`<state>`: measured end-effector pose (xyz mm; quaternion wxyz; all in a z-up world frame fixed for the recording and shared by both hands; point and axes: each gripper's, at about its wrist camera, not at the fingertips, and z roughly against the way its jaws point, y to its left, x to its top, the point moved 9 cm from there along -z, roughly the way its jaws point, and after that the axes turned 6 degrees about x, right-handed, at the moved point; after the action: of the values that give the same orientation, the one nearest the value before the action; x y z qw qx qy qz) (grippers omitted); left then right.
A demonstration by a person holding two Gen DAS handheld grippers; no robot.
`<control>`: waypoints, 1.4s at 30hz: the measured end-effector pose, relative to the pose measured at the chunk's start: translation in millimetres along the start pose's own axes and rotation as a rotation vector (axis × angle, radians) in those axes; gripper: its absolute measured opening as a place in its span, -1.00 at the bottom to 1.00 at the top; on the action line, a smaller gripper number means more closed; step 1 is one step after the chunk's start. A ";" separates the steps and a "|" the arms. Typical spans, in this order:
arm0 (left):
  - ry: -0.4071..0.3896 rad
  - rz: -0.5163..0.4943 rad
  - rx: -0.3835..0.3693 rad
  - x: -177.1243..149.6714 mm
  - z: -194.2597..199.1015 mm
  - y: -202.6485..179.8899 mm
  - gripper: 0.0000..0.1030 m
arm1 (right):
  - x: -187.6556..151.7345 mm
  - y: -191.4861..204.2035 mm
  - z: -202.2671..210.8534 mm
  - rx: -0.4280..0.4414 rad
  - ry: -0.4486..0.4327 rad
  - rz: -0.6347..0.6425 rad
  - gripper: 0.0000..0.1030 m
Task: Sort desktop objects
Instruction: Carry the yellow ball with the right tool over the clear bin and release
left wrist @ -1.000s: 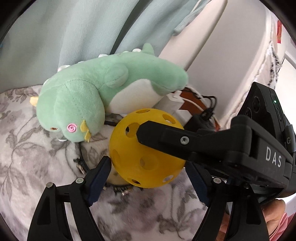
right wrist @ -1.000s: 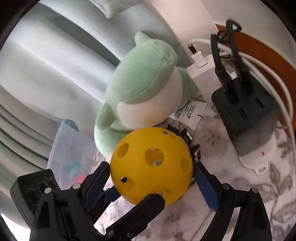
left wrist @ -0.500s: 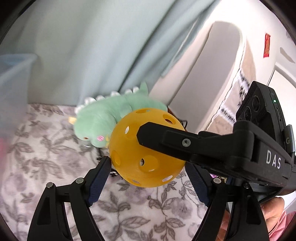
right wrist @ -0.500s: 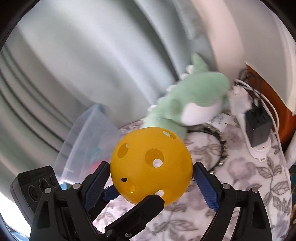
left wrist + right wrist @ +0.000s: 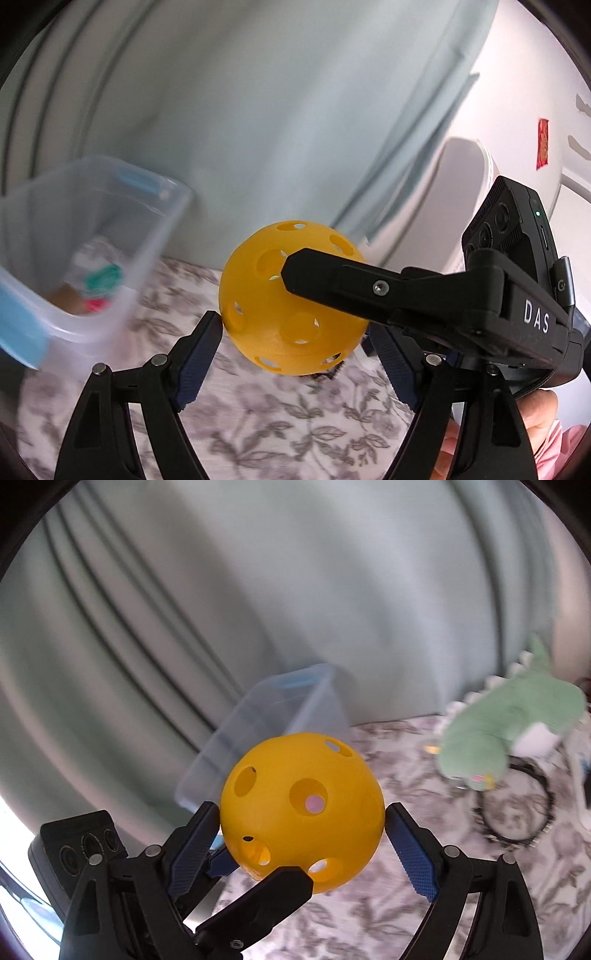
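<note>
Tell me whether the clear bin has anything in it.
Not empty: the clear bin is open-topped, with blurred green and red items at its bottom.

Yellow perforated ball (image 5: 291, 306) — round, hollow, dotted with holes — pinched between both grippers' pads above the floral cloth. Clear plastic bin (image 5: 92, 258) nearby; green plush dinosaur (image 5: 506, 723) lying farther off.

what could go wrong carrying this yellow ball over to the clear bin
1. The yellow ball is round and smooth, pinched from several sides by the left gripper and the right gripper; if the two hands drift apart, it could pop out onto the floral cloth.
2. The clear bin looks light; a jaw bumping its rim could shove or tip it.
3. The views are blurred, suggesting fast motion, so aim over the bin may suffer.
</note>
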<state>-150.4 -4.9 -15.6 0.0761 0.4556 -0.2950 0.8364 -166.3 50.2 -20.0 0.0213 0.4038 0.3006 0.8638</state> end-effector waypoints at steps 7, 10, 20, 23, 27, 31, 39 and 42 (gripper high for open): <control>-0.058 0.028 0.060 24.5 25.5 38.2 0.60 | 8.8 43.6 -33.2 0.045 0.034 0.073 0.79; -0.074 0.047 0.083 32.0 30.6 56.3 0.60 | 11.2 56.3 -47.4 0.053 0.048 0.098 0.79; -0.084 0.106 0.161 46.1 28.0 104.3 0.60 | 21.2 77.9 -95.4 0.084 0.104 0.158 0.79; -0.077 0.102 0.176 50.4 25.4 110.0 0.60 | 28.4 79.9 -105.5 0.093 0.108 0.160 0.79; -0.068 0.109 0.186 57.1 17.8 122.0 0.60 | 35.7 80.9 -119.4 0.091 0.130 0.187 0.79; -0.064 0.123 0.203 60.3 8.3 134.5 0.60 | 40.6 77.3 -137.5 0.091 0.157 0.208 0.79; -0.063 0.082 0.269 58.5 -4.4 143.6 0.58 | 40.6 63.0 -156.8 0.092 0.179 0.191 0.79; -0.059 0.041 0.309 55.8 -10.1 142.0 0.58 | 38.4 52.1 -162.9 0.081 0.194 0.173 0.79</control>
<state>-245.9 -122.8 -34.9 -0.0209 0.4803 -0.1742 0.8594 -297.2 -63.5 -46.1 -0.0987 0.3435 0.3000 0.8845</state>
